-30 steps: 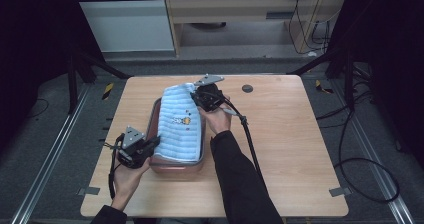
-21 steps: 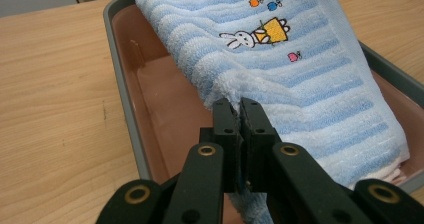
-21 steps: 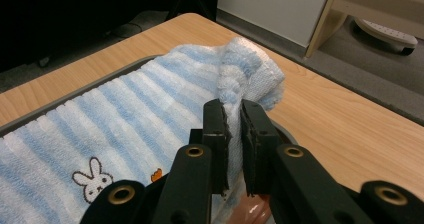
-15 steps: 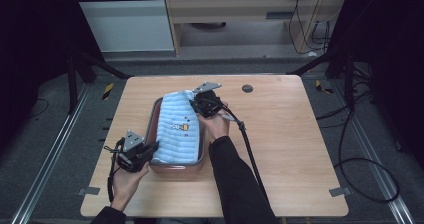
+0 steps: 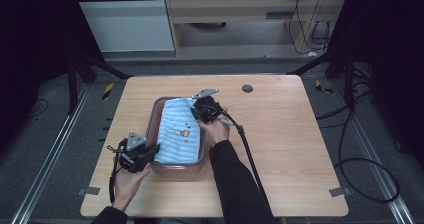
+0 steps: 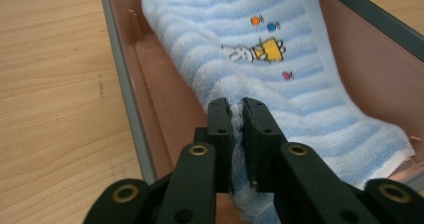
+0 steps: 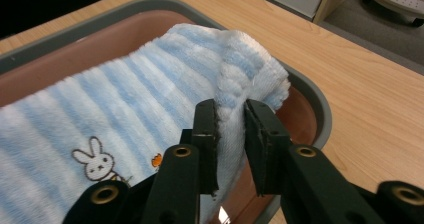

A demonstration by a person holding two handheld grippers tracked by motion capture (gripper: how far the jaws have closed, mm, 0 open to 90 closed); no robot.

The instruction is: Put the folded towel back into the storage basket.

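In the shallow brown grey-rimmed tray [image 5: 152,129] lies the blue-striped terry towel [image 5: 177,131]; my left gripper [image 6: 238,109] and right gripper [image 7: 231,115] each pinch an end fold. Uneven pulling could slip the cloth free or drag the tray.

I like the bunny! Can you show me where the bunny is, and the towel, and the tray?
bunny [image 6: 246,53], left gripper view, on its white body.
towel [image 5: 176,134], high view, on the striped middle of the cloth.
tray [image 7: 320,115], right gripper view, on the grey rim by the towel's pinched corner.
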